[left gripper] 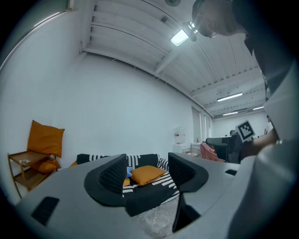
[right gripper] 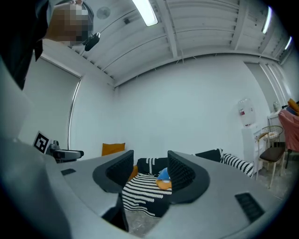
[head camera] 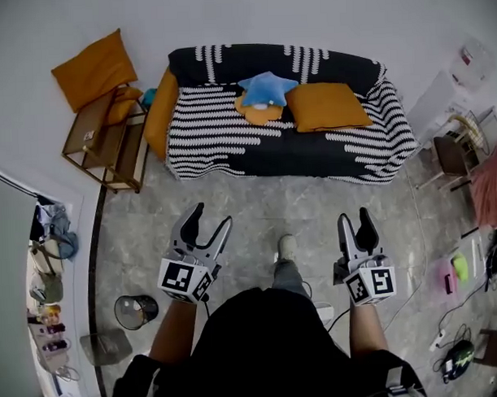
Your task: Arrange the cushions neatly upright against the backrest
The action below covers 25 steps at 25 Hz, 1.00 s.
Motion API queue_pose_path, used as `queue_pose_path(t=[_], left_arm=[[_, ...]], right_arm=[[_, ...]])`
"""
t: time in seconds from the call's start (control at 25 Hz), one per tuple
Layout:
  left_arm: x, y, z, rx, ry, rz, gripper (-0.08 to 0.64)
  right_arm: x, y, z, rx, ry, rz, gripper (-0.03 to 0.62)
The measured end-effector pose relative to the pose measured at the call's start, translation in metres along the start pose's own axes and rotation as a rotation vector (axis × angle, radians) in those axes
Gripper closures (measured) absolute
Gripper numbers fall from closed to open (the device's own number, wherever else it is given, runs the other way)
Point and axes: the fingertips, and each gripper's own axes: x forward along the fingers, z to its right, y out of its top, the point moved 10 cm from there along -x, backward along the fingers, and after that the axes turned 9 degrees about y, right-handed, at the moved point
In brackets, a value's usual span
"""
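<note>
1. Both tongs hang out in front of the person, pointing level at the sofa (head camera: 230, 149), which sits straight ahead and well apart from them, with bare floor in between
2. Left tongs (head camera: 210, 218): released, jaws apart, nothing between them. Right tongs (head camera: 355, 217): also released, the gap a little narrower, nothing gripped
3. The key target looks like the flat orange cushion (head camera: 327, 106), lying face-up on the seat instead of standing against the backrest (head camera: 268, 59). It sits ahead of the right tongs, so the right hand is the nearer one, and its long side runs across the sofa, left to right
4. Just left of it, the blue star cushion (head camera: 267, 89) lies on top of a small orange pillow (head camera: 258, 113), roughly midway between the two hands
5. The orange cushion at the left armrest (head camera: 161, 114) leans on its edge, on the left tongs' side
6. The count: one sofa, two tongs, one blue star, three orange pieces on the sofa, and two more orange cushions off it on the wooden rack (head camera: 108, 145) – a big one (head camera: 93, 69) against the wall and a smaller one (head camera: 123, 104) below it
7. My read: nothing is set upright yet, and the approach comes first
</note>
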Motion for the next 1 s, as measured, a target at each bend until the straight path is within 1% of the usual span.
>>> queue_pose_path(t=[0.12,0.2,0.32,0.6,0.8,1.0], left_arm=[[0.030,0.003,-0.009,0.027,0.030,-0.013,0.268],[0.056,0.008,-0.011,0.032,0.052,-0.008,0.270],[0.097,0.015,-0.010,0.037,0.079,-0.001,0.270],[0.179,0.033,0.001,0.037,0.145,-0.015,0.270],[0.212,0.027,0.003,0.035,0.177,-0.033,0.270],[0.240,0.024,-0.001,0.054,0.185,-0.057,0.270]], right_arm=[[0.039,-0.003,0.022,-0.036,0.058,-0.017,0.370],[0.064,-0.001,0.045,-0.040,0.081,-0.024,0.370],[0.099,0.005,0.082,-0.022,0.097,-0.017,0.370],[0.167,0.016,0.171,0.049,0.131,-0.008,0.383],[0.198,0.011,0.205,0.036,0.163,-0.022,0.383],[0.226,0.000,0.224,0.063,0.174,-0.065,0.383]])
